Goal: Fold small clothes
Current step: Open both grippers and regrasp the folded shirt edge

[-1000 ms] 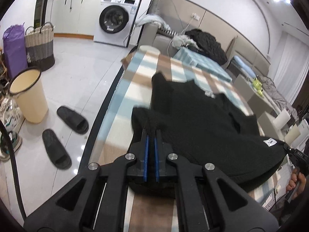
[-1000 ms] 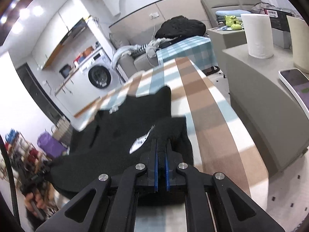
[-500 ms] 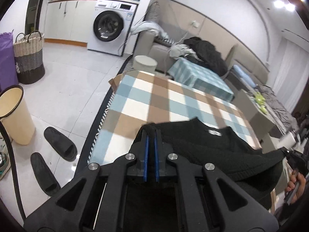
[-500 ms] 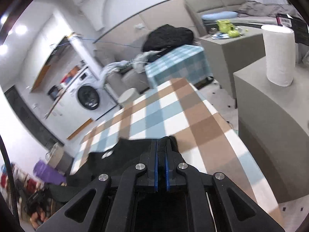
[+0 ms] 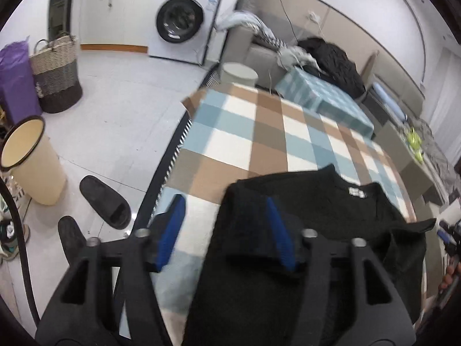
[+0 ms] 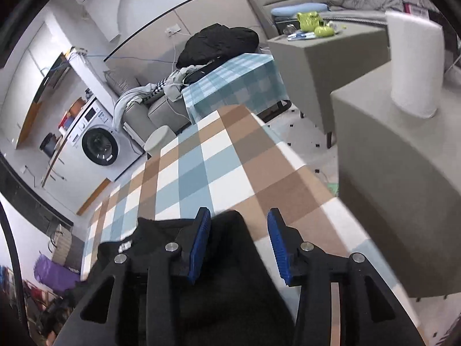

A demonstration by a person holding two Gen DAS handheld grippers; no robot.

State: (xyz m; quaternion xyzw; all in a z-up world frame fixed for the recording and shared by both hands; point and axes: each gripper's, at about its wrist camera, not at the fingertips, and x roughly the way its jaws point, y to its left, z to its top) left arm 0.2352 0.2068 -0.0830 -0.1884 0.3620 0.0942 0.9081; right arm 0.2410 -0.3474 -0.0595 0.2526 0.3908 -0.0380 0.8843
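Observation:
A black knitted top (image 5: 311,216) lies at the near end of a checked brown, blue and white table (image 5: 259,132), neck label facing up. My left gripper (image 5: 224,210) is open over the top's left edge, one blue pad (image 5: 278,230) above the cloth, the other over the table. In the right wrist view the same top (image 6: 230,248) lies under my right gripper (image 6: 237,225), which is open with the cloth's right corner between its blue pads (image 6: 198,239). Neither gripper holds the cloth.
Left of the table are a cream bin (image 5: 28,161), black slippers (image 5: 103,201), a woven basket (image 5: 56,75) and a washing machine (image 5: 184,20). Right of it stands a grey cabinet (image 6: 403,178) with a paper roll (image 6: 415,63). A checked blue stool (image 6: 233,83) is beyond.
Both grippers were shut on the black top and pulled it toward the near end of the table. Now both have opened and let the cloth go; it lies flat.

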